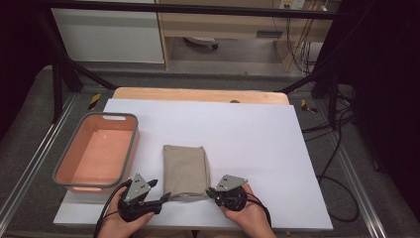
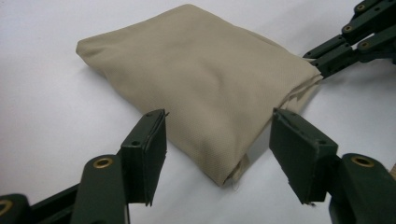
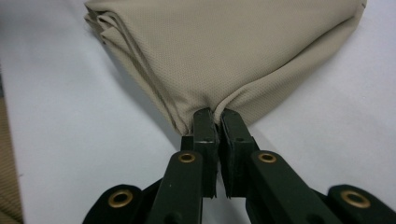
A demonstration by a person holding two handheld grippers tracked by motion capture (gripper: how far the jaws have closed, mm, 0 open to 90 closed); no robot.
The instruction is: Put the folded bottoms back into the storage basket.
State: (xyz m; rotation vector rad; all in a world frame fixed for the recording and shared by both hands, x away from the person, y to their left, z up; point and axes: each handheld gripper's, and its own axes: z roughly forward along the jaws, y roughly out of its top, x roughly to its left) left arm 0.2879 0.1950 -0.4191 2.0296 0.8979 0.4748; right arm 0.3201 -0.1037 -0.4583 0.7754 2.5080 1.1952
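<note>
A folded beige cloth point(image 1: 185, 171) lies on the white sheet near the front edge. My left gripper point(image 1: 163, 194) stands open at the cloth's near left corner; in the left gripper view its jaws straddle that corner of the cloth point(image 2: 205, 88) without touching it. My right gripper point(image 1: 210, 191) is shut on the cloth's near right corner, and the right gripper view shows the cloth point(image 3: 233, 51) pinched between its fingertips point(image 3: 205, 122). The right gripper point(image 2: 322, 67) also appears at the upper right of the left gripper view, clamped on the cloth's far corner.
An orange basin with a grey rim point(image 1: 128, 161) stands to the left of the cloth, with nothing in it. The white sheet point(image 1: 257, 144) covers a wooden table point(image 1: 198, 94). Cables run along the floor at right point(image 1: 341, 148).
</note>
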